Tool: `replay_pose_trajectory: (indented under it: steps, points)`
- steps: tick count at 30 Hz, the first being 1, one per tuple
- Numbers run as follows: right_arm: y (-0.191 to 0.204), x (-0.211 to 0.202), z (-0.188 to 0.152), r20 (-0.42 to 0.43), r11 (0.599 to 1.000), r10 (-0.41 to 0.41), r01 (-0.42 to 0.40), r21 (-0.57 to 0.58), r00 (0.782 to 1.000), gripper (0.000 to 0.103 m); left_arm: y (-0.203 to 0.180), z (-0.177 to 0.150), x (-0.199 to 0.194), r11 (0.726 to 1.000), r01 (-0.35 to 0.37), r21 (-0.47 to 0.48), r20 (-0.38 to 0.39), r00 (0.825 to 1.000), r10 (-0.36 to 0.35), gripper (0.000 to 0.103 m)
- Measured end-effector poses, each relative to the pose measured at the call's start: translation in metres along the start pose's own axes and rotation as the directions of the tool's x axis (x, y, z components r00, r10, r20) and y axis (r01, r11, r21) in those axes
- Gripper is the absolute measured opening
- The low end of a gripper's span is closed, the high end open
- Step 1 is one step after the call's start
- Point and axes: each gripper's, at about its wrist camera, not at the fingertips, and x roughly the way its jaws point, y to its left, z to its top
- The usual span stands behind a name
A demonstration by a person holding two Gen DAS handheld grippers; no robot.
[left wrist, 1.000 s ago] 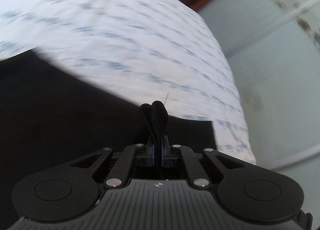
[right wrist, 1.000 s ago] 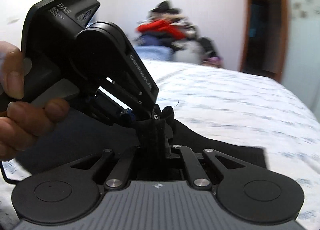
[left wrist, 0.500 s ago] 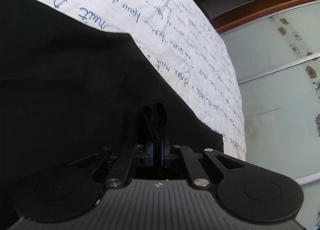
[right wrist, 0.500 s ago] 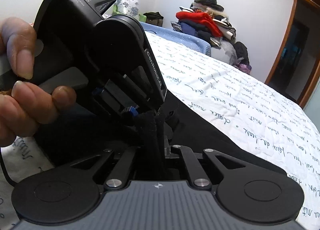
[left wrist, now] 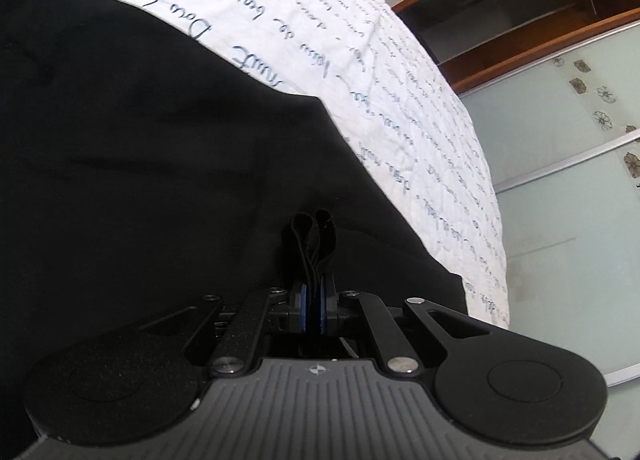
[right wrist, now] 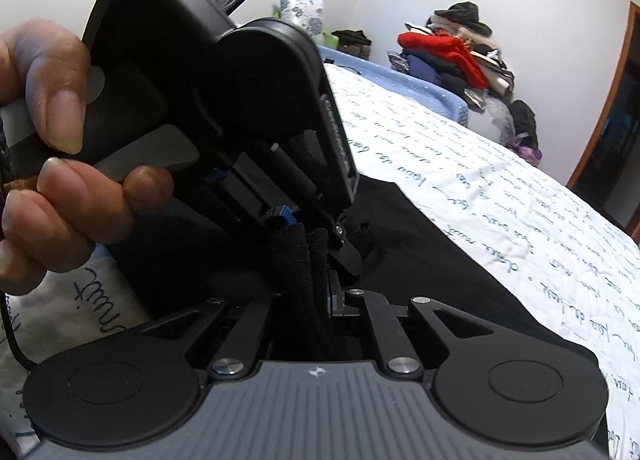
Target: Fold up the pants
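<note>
Folding step in hand: left gripper (left wrist: 313,284) clamped on pants (left wrist: 140,147) hem, right gripper (right wrist: 316,280) loosening with hem between, over the bed (left wrist: 400,107) edge. Next, to lay the hem flat and let go

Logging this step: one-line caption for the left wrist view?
Left tongs pinching a black pants edge over a script-printed white bedspread.

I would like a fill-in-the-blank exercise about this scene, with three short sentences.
1. The pants are ____ in colour.
2. The left gripper is shut on a bunched edge of the ____.
3. The bedspread is white with blue ____ printed on it.

Missing words: black; pants; handwriting
</note>
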Motion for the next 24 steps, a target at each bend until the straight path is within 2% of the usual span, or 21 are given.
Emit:
replay_pose_trajectory:
  steps: [1,3,6,9,11,13,14,15,17,19,22,24]
  points:
    - [0.002,0.003,-0.001,-0.008,1.000,-0.003,0.002,-0.011,1.000,0.010,0.001,0.000,0.004,1.000,-0.005,-0.001,-0.003,1.000,0.005,0.016]
    - [0.007,0.012,-0.001,-0.029,0.998,-0.028,0.027,-0.052,0.999,0.013,0.008,-0.001,0.007,0.999,0.026,-0.033,-0.001,1.000,-0.026,0.015]
    - [0.011,0.007,-0.001,-0.014,0.994,-0.059,0.058,-0.092,0.998,0.015,0.022,0.000,0.000,0.987,0.096,-0.132,-0.009,0.995,-0.098,0.019]
    - [-0.006,-0.013,-0.003,0.020,1.000,-0.021,0.022,-0.021,1.000,0.034,0.025,0.001,-0.017,0.985,0.087,-0.148,0.026,0.996,-0.084,0.020]
    - [-0.032,-0.029,-0.003,0.058,0.994,0.056,-0.061,0.086,0.997,0.064,0.019,0.002,-0.035,0.991,0.058,-0.118,0.068,0.996,-0.051,0.025]
    - [-0.059,-0.050,-0.006,0.117,0.972,0.125,-0.145,0.187,0.985,0.076,0.009,0.005,-0.055,0.998,0.022,-0.057,0.116,0.993,-0.015,0.035]
    - [-0.073,-0.061,-0.008,0.145,0.957,0.136,-0.168,0.238,0.980,0.077,0.001,0.006,-0.062,1.000,-0.002,-0.025,0.143,0.990,0.006,0.037]
    - [-0.087,-0.070,-0.010,0.165,0.940,0.145,-0.188,0.285,0.975,0.077,-0.008,0.006,-0.071,1.000,-0.016,0.008,0.170,0.985,0.014,0.038]
    - [-0.116,-0.083,-0.014,0.201,0.895,0.163,-0.231,0.383,0.966,0.077,-0.026,0.003,-0.081,0.997,0.002,0.073,0.200,0.980,-0.017,0.044]
    - [-0.145,-0.088,-0.018,0.218,0.832,0.181,-0.268,0.486,0.959,0.081,-0.042,-0.003,-0.081,0.992,0.032,0.122,0.193,0.980,-0.055,0.058]
    - [-0.186,-0.081,-0.030,0.213,0.707,0.184,-0.279,0.650,0.960,0.083,-0.060,-0.011,-0.056,0.984,0.036,0.173,0.140,0.988,-0.061,0.060]
    - [-0.204,-0.068,-0.043,0.202,0.597,0.205,-0.286,0.750,0.958,0.083,-0.062,-0.017,-0.033,0.986,0.037,0.163,0.070,0.996,-0.049,0.060]
